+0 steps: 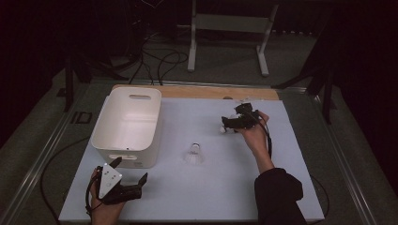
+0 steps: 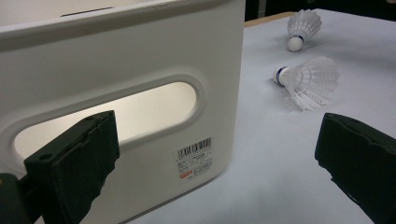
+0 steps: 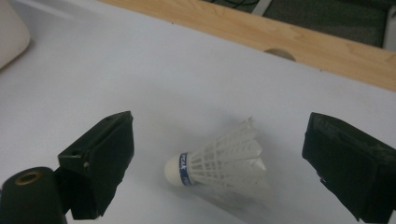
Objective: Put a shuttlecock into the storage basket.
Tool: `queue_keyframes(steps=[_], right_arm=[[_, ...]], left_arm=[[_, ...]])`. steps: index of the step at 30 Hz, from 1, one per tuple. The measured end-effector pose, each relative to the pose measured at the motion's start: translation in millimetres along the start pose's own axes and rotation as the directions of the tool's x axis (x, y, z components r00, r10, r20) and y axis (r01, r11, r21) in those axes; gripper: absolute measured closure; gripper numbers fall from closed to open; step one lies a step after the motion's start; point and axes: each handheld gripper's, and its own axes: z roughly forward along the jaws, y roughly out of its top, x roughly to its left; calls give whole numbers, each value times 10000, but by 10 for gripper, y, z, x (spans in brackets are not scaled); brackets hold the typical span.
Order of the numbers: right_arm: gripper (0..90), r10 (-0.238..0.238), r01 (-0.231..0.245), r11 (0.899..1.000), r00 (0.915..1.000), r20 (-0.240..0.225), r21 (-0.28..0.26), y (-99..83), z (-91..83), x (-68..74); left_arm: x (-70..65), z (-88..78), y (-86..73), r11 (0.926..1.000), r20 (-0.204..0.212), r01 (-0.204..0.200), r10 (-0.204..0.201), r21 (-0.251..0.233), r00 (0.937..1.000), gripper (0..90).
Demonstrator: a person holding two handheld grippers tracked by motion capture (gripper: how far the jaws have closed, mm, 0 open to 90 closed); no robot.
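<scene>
Shuttlecocks, two in number, lie on the white desk (image 1: 197, 192), apart from a white bin (image 1: 127, 125) standing at its left. One shuttlecock (image 1: 194, 153) lies on its side near the desk's middle, just right of the bin. The left gripper (image 1: 130, 175), jaws spread, sits at the bin's near wall. The right gripper (image 3: 217, 163), jaws spread, brackets the far shuttlecock (image 3: 219, 161) without touching it.

White bin (image 1: 127, 124) on tabletop (image 1: 211, 187) left, shuttlecock (image 1: 194, 153) at centre, left claw (image 1: 123, 174) near bin's front, right claw (image 1: 228, 123) far right, jaws apart.
</scene>
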Motion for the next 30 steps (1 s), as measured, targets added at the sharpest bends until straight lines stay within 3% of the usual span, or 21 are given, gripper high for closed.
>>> queue_keyframes(steps=[18,30], right_arm=[[76,118,-112,9985,9999,-123,529,-72,110,-41],[107,312,-252,9936,9981,-535,1098,-125,208,-63]], left_arm=[[0,-1,0,10000,-3,6,-6,-3,10000,5],[0,0,0,10000,-3,-1,1,-4,10000,5]])
